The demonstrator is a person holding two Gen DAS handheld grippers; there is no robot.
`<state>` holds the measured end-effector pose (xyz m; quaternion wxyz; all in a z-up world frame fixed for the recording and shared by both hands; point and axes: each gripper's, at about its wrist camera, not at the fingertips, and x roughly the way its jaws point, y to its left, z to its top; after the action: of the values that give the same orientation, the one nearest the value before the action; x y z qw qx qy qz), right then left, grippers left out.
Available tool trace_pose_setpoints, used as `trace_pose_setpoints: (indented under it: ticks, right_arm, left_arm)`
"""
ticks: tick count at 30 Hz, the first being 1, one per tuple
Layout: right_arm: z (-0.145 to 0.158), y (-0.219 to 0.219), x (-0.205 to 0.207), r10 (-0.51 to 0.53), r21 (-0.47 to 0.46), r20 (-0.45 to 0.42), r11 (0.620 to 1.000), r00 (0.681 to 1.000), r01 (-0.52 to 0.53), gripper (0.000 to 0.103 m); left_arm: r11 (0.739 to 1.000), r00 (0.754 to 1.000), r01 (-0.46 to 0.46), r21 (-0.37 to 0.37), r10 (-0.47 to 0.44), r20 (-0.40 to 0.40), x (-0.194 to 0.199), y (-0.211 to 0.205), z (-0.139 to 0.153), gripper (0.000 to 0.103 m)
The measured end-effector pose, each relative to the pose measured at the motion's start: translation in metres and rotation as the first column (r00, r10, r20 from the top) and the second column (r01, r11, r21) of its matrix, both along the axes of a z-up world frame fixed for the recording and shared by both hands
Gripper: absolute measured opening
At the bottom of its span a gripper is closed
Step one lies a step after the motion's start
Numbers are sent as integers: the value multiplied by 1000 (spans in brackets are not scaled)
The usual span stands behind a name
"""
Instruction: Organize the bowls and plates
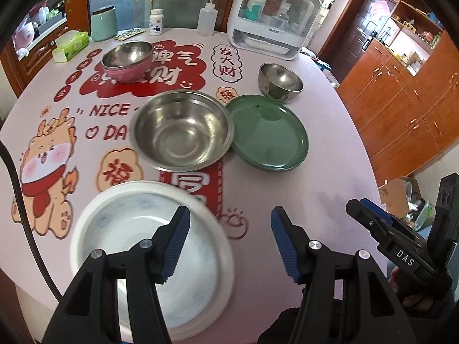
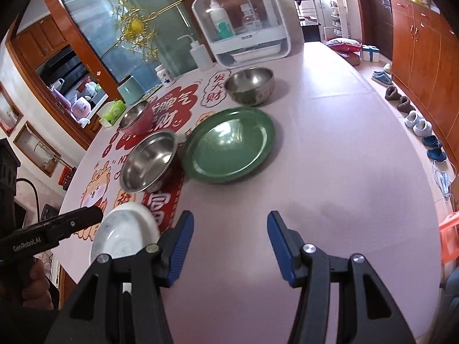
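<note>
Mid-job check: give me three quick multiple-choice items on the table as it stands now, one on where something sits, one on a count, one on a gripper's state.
1. What lies right beside the green plate, toward the cartoon print?
A. tissue box
B. large steel bowl
C. squeeze bottle

2. How many metal bowls are on the table?
A. two
B. three
C. five

3. The left gripper is:
A. open and empty
B. shut on the white plate
C. shut on a bowl

Answers:
1 B, the large steel bowl almost meets the plate's rim.
2 B, that bowl, the pink-sided bowl and the small bowl.
3 A, its jaws stand apart above the white plate, holding nothing.
</note>
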<state>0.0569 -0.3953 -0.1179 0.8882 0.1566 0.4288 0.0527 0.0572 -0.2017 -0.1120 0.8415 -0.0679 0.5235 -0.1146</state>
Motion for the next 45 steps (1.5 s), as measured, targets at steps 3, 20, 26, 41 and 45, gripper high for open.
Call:
trace_pose_setpoints:
  ticks: [3, 20, 26, 41, 45]
  right_arm:
    - [0, -17, 9, 21, -9, 5, 1000, 1000, -21, 53]
    - [-12, -70, 83, 115, 8, -15, 993, 993, -114, 53]
    - [-18, -71, 118, 155, 14, -19, 988, 988, -155, 53]
    - [-51, -60, 169, 247, 31, -61, 969, 967, -245, 53]
    - [-58, -60, 170, 248, 56, -53, 968, 967, -245, 53]
  left_arm:
    - [1000, 1000, -10, -8, 10, -7, 7, -17, -4, 57]
    - [988, 985, -152, 0, 152, -86, 50, -70, -40, 57]
    - [976, 965, -220, 11, 219, -146, 69, -69, -57, 57]
    - [934, 921, -356, -13, 349, -172, 96, -67, -93, 57]
    - [928, 917, -371, -23, 363, -165, 100, -68, -101, 57]
